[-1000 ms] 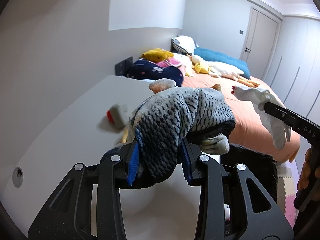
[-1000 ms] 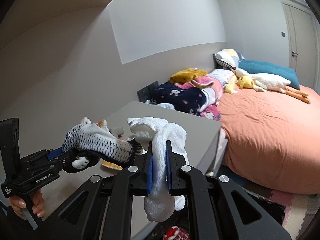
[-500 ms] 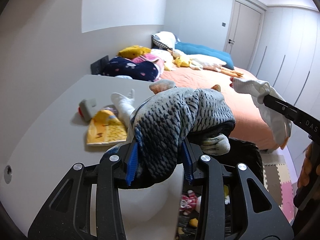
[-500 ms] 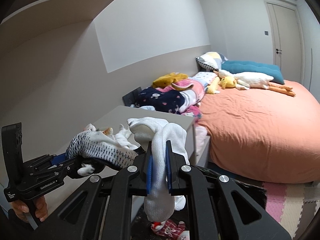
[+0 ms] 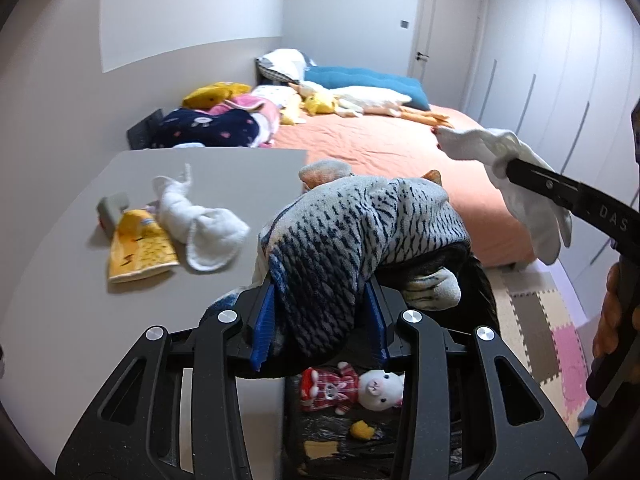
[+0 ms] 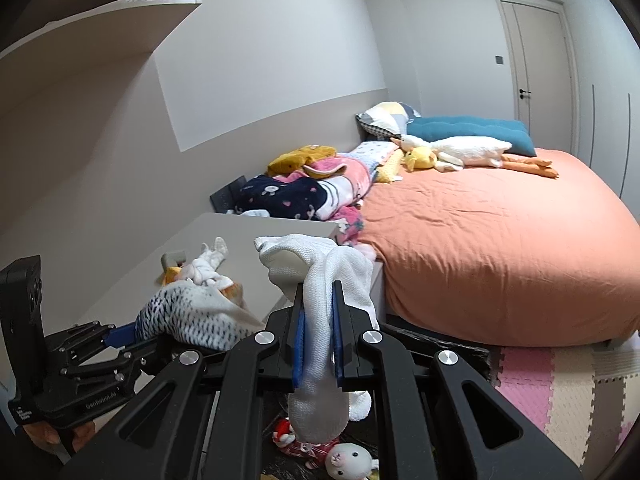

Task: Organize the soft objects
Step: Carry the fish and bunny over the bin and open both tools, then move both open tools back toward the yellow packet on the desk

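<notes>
A grey plush with dark stripes (image 5: 360, 220) sits between the blue pads of my left gripper (image 5: 320, 312), which is shut on it past the table's right edge, above a black bin (image 5: 482, 280). In the right wrist view the same plush (image 6: 192, 316) and left gripper (image 6: 120, 338) show at lower left. My right gripper (image 6: 318, 292) is shut on a white knitted cloth (image 6: 320, 260) that droops over the bin. The left wrist view has that cloth (image 5: 480, 144) and the right gripper (image 5: 516, 168) at the right edge.
On the grey table (image 5: 200, 168) lie a yellow cloth (image 5: 140, 248), a white soft toy (image 5: 200, 224) and a grey block (image 5: 114, 204). A pig doll in red plaid (image 5: 352, 388) lies in the bin. An orange bed (image 6: 500, 240) and foam mats (image 6: 540, 380) fill the right.
Both grippers have carried their loads off the table toward the bin, whose contents have come into view below. The items on the table have slid left in the left wrist view.
</notes>
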The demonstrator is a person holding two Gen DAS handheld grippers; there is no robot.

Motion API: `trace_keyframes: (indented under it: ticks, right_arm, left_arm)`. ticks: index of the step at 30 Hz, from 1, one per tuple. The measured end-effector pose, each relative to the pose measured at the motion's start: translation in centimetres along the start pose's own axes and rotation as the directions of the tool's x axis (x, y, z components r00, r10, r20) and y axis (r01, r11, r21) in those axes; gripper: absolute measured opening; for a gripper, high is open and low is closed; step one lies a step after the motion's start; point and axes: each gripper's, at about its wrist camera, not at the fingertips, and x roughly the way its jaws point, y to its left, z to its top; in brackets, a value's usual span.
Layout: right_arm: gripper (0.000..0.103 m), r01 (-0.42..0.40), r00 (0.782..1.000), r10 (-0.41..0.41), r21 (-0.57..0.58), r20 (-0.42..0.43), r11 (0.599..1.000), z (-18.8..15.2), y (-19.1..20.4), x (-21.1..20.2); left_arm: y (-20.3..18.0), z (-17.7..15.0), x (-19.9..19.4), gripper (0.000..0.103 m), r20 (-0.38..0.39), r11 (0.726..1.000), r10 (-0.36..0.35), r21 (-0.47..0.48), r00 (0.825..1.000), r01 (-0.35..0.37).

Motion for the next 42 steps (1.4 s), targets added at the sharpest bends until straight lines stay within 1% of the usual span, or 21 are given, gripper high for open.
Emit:
trace_keyframes:
  ticks: [5, 8, 9, 10, 11, 12, 13, 14, 16, 22, 29, 36, 42]
  right_arm:
    - [0.011, 0.026, 1.0, -0.026, 0.012, 0.006, 1.0, -0.3, -1.3, -0.8]
    - [0.012, 0.061, 0.998, -0.061, 0.023, 0.009, 0.998, -0.5, -2.2, -1.2]
    - [0.015, 0.074, 0.997, -0.075, 0.03, 0.01, 0.997, -0.5, -2.5, -1.4]
    - [0.033, 0.089, 0.996, -0.089, 0.037, 0.009, 0.995, -0.6, -2.8, -1.5]
    - [0.05, 0.105, 0.994, -0.105, 0.043, 0.01, 0.994, -0.6, -3.0, -1.7]
    - [0.081, 0.135, 0.991, -0.136, 0.044, 0.017, 0.99, -0.6, -3.2, -2.0]
    - [0.086, 0.165, 0.986, -0.166, 0.04, 0.032, 0.985, -0.7, -3.2, -2.3]
    - [0.086, 0.186, 0.981, -0.187, 0.032, 0.042, 0.982, -0.8, -3.2, -2.5]
    - [0.086, 0.203, 0.978, -0.204, 0.03, 0.044, 0.979, -0.7, -3.5, -2.7]
    - [0.086, 0.197, 0.978, -0.2, 0.055, 0.051, 0.979, -0.6, -4.2, -3.1]
    - [0.086, 0.183, 0.982, -0.185, 0.049, 0.046, 0.982, -0.6, -3.5, -2.4]
    - [0.086, 0.154, 0.988, -0.154, 0.03, 0.025, 0.988, -0.4, -2.2, -0.4]
    - [0.086, 0.128, 0.992, -0.128, 0.009, 0.005, 0.992, -0.1, -0.6, 1.7]
  left_arm:
    - [-1.7, -0.3, 0.8, 0.041, -0.029, 0.999, -0.032, 0.042, 0.999, 0.034]
    - [-2.9, -0.6, 1.2, 0.043, -0.045, 0.996, -0.056, 0.071, 0.997, 0.059]
    - [-3.4, -0.7, 1.2, 0.051, -0.053, 0.994, -0.072, 0.082, 0.996, 0.076]
    - [-3.9, -0.8, 1.3, 0.061, -0.063, 0.991, -0.092, 0.096, 0.994, 0.098]
    - [-4.4, -1.0, 1.3, 0.068, -0.072, 0.986, -0.114, 0.113, 0.991, 0.122]
    - [-4.9, -1.2, 1.3, 0.082, -0.078, 0.98, -0.133, 0.14, 0.988, 0.143]
    - [-5.3, -1.3, 1.2, 0.089, -0.07, 0.978, -0.131, 0.153, 0.989, 0.14]
    - [-5.5, -1.4, 1.1, 0.095, -0.058, 0.977, -0.122, 0.167, 0.991, 0.13]
    - [-5.7, -1.7, 1.1, 0.095, -0.051, 0.976, -0.106, 0.187, 0.993, 0.114]
    - [-5.3, -1.7, 1.4, 0.096, -0.062, 0.98, -0.101, 0.163, 0.993, 0.11]
    - [-4.5, -1.8, 1.6, 0.096, -0.056, 0.984, -0.074, 0.159, 0.996, 0.082]
    - [-2.0, -1.9, 2.3, 0.096, -0.066, 0.992, -0.054, 0.11, 0.996, 0.061]
    - [0.3, -1.6, 2.6, 0.096, -0.064, 0.997, -0.021, 0.077, 0.998, 0.026]
